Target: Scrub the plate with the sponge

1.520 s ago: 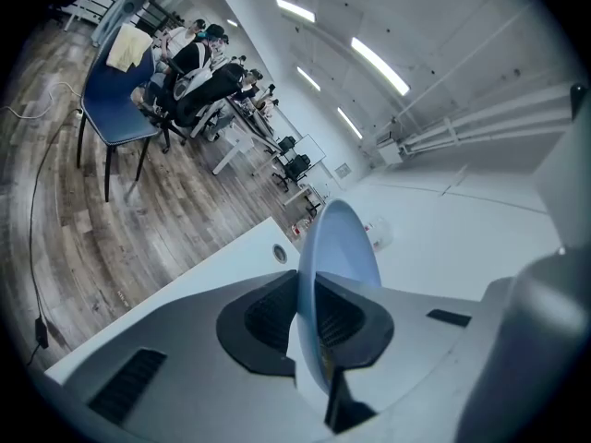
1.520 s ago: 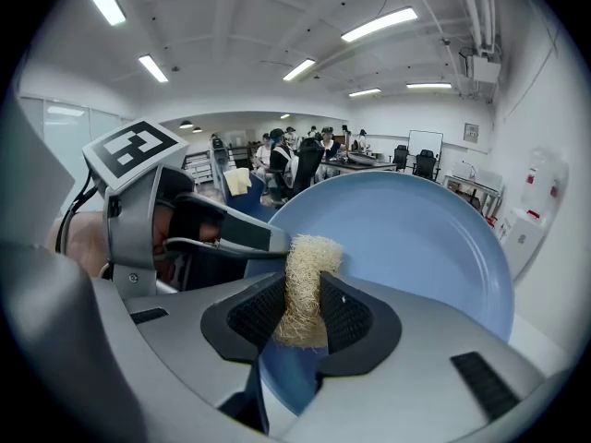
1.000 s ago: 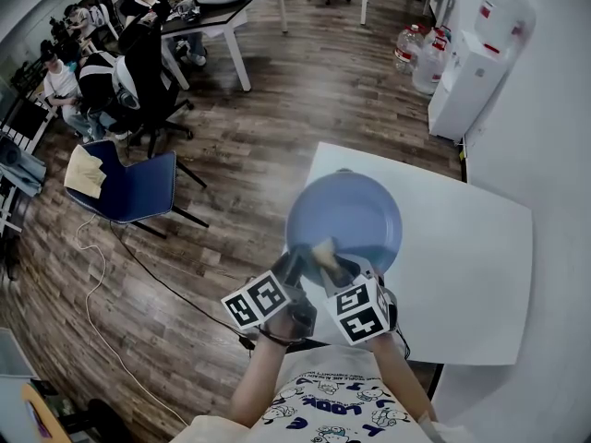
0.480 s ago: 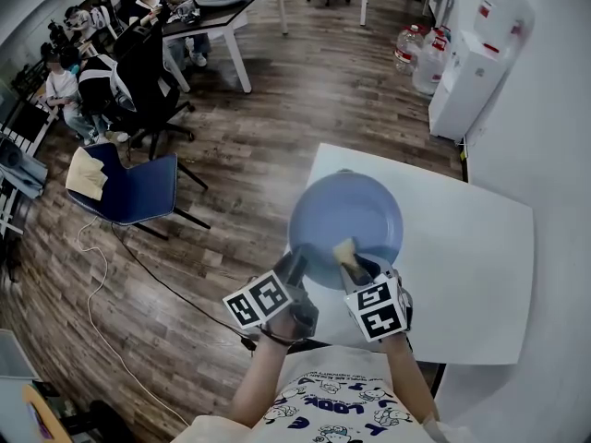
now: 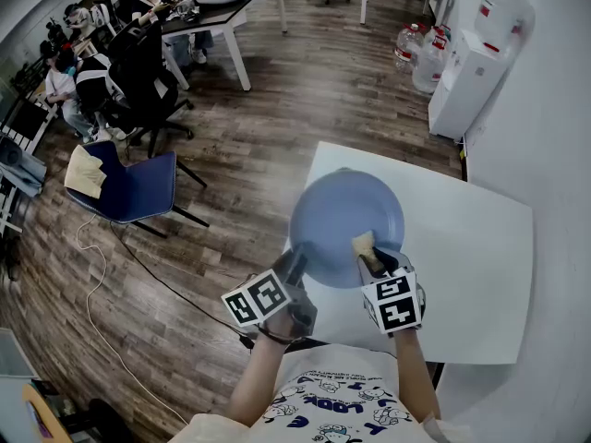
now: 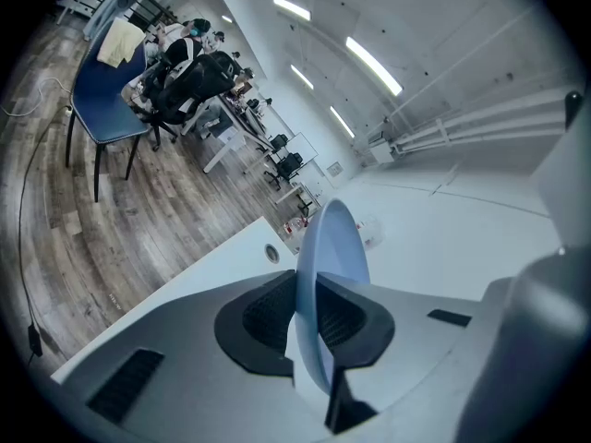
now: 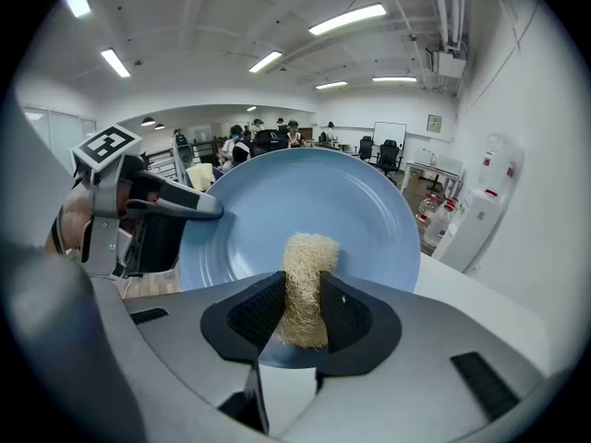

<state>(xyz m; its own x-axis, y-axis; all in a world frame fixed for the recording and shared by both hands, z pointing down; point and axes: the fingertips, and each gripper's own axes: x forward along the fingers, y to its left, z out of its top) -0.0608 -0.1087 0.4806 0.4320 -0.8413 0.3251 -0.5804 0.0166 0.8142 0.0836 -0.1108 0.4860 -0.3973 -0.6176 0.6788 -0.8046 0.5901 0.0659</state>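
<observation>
While the left claw (image 6: 307, 314) clamps the plate (image 7: 305, 201) rim, the right claw (image 7: 303, 314), clamped on the sponge (image 7: 306, 270), meets the plate's face: scrubbing underway; next, sweep across, keeping pressure.

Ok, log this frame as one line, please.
left gripper: shut on plate rim | right gripper: shut on sponge | sponge: against plate face | plate: tilted, over table
</observation>
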